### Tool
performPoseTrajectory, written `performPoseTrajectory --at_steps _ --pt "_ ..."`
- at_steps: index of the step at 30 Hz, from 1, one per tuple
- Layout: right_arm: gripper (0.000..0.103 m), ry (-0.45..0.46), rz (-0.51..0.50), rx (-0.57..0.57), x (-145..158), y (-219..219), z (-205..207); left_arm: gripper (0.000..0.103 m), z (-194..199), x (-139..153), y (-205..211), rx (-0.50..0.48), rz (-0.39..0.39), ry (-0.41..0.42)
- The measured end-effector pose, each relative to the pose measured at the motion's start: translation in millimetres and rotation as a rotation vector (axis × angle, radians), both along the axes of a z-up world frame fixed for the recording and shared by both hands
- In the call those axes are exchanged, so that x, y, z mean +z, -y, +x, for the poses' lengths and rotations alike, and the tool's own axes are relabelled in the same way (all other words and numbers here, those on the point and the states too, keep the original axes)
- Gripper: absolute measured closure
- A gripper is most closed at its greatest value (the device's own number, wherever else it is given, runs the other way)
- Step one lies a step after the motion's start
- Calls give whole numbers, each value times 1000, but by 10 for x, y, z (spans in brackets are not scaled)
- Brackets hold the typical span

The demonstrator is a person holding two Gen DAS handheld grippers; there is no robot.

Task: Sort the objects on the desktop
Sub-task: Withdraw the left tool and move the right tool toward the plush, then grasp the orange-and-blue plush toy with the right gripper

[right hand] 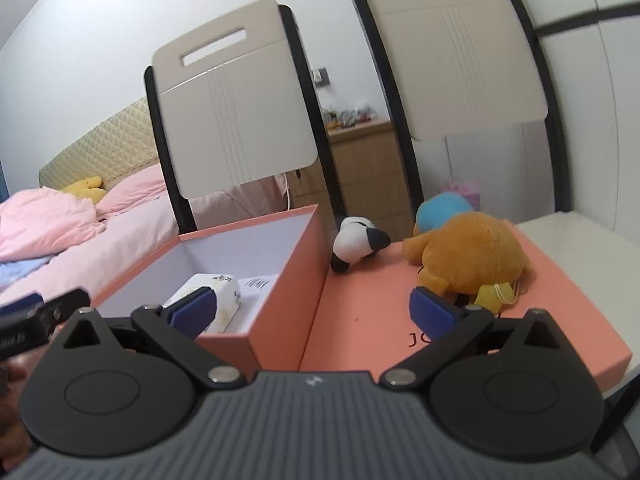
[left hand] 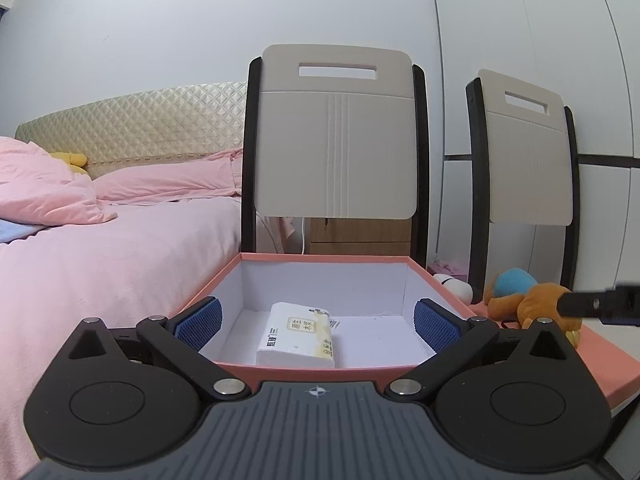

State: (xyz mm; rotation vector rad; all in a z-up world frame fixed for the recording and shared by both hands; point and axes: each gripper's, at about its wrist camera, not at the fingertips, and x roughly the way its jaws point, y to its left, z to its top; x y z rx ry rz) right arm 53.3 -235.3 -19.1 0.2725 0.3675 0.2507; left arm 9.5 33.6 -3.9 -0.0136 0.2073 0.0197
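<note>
The right gripper (right hand: 314, 310), jaws spread wide and empty, is the nearer one to the orange plush toy (right hand: 468, 258), lying at one o'clock on the pink box lid (right hand: 360, 304). The left gripper (left hand: 318, 320), also wide and empty, faces the open pink box (left hand: 320, 258) holding a tissue pack (left hand: 298, 334).

Left wrist view: we look low and level over near rim of box (left hand: 320, 372), straight into it, close; chairs (left hand: 336, 132) and bed (left hand: 100, 264) behind. Right wrist view: we sit right of box (right hand: 280, 280), close, tilted, facing box corner and lid (right hand: 380, 308) with plush toys (right hand: 468, 256). Both views share box, tissue pack (left hand: 298, 334) inside, chairs, bed, toys. Each view catches the other gripper at frame edge.
</note>
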Motion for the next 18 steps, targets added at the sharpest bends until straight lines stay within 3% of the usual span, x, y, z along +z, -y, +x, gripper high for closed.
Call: performPoseTrajectory --at_steps 8,18 --pt "0 7 -135 12 193 94 422 0 -6 7 -14 25 -15 -2" --pt "0 -66 -201 -195 145 829 1370 0 0 9 4 30 -6 -17"
